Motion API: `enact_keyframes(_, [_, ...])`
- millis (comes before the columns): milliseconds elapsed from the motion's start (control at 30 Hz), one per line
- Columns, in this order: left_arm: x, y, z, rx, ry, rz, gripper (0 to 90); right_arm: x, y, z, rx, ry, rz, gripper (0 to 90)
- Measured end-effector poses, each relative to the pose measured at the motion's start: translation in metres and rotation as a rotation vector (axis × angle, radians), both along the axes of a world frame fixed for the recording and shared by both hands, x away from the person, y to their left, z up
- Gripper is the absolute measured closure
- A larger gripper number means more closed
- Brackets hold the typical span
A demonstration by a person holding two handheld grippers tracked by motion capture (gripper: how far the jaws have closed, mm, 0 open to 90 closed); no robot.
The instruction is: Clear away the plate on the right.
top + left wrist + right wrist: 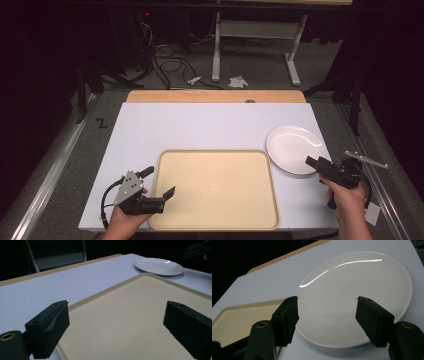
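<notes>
Nearest the camera, at the table's near edge, the left gripper (159, 192) rested at the near left corner of the beige tray (215, 200), its jaws standing apart over the tray's left rim with nothing between them; in the left gripper view the bare tray floor (140, 315) lay in the gap. To the right, the right gripper (315, 164) hovered at the near right edge of the white plate (292, 145), jaws likewise apart and clamped on nothing; in the right gripper view the plate (352, 290) lay just beyond and between the jaws, not yet touched as far as could be told. The plate sat flat on the white tabletop (200, 125), just beside the tray's far right corner and possibly overlapping its rim. The tray was empty. Judging from this, the work seemed to be at its start: the approach to the plate was nearly made, while gripping it, lifting it and setting it on the tray all remained.
</notes>
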State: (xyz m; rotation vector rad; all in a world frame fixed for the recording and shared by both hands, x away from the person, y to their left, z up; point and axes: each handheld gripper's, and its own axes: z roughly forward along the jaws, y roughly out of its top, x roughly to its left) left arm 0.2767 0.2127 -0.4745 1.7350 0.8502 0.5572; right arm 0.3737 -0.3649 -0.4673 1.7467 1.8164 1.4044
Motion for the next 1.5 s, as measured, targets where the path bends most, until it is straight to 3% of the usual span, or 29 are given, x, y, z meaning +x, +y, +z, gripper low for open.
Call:
enact_keyframes(300, [0.0, -0.001, -0.001, 0.002, 0.0, -0.005, 8.1, 0.0, -0.008, -0.003, 0.087, 0.047, -0.03, 39.5])
enact_keyframes(467, [0.0, -0.001, -0.001, 0.001, 0.001, -0.005, 8.3, 0.0, -0.012, -0.005, 0.11, 0.064, -0.046, 40.9])
enact_keyframes(767, [-0.001, -0.002, -0.001, 0.005, 0.001, -0.003, 8.9, 0.002, -0.02, -0.012, 0.162, 0.141, -0.093, 43.0])
enact_keyframes(1000, [0.0, -0.003, -0.002, 0.011, 0.006, -0.003, 9.6, 0.003, -0.024, -0.016, 0.171, 0.165, -0.105, 44.0])
enact_keyframes(1233, [0.0, -0.004, -0.003, 0.021, 0.008, -0.002, 10.6, 0.004, -0.029, -0.022, 0.209, 0.212, -0.14, 44.9])
enact_keyframes(1500, [0.0, -0.004, -0.003, 0.024, 0.009, -0.001, 11.5, 0.005, -0.03, -0.026, 0.217, 0.267, -0.16, 45.8])
